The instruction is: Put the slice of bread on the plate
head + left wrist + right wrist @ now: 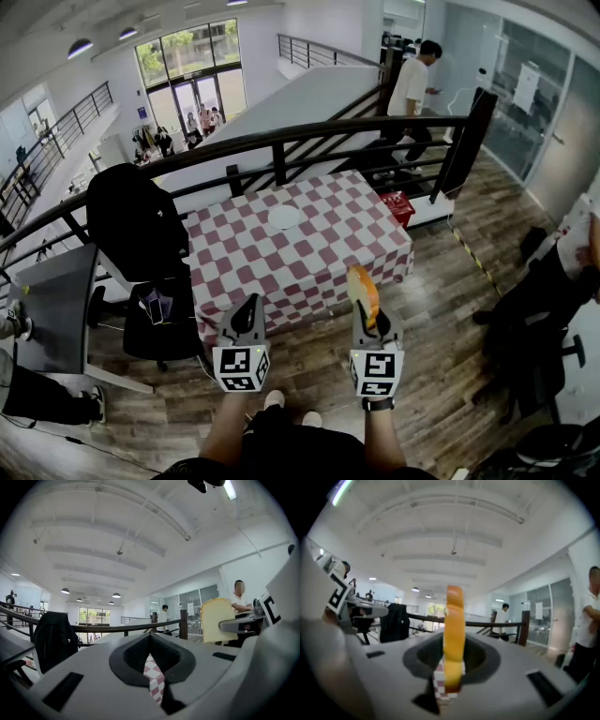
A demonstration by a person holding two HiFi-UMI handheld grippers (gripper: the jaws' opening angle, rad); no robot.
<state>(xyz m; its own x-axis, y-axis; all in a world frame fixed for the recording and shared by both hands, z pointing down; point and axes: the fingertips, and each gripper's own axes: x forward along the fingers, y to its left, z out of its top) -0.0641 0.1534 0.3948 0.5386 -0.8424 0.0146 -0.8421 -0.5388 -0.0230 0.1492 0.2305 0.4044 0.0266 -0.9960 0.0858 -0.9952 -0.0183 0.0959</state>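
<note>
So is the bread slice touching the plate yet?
Apart. Head view: the bread slice is clamped in the right gripper near the table's front edge, the white plate lies well beyond it.

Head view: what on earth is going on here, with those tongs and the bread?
A person holds tongs in each hand. The right tongs grip a golden-crusted slice of bread on edge, short of the red-and-white checked table. The left tongs are empty. The round white plate on that table has no bread yet.
</note>
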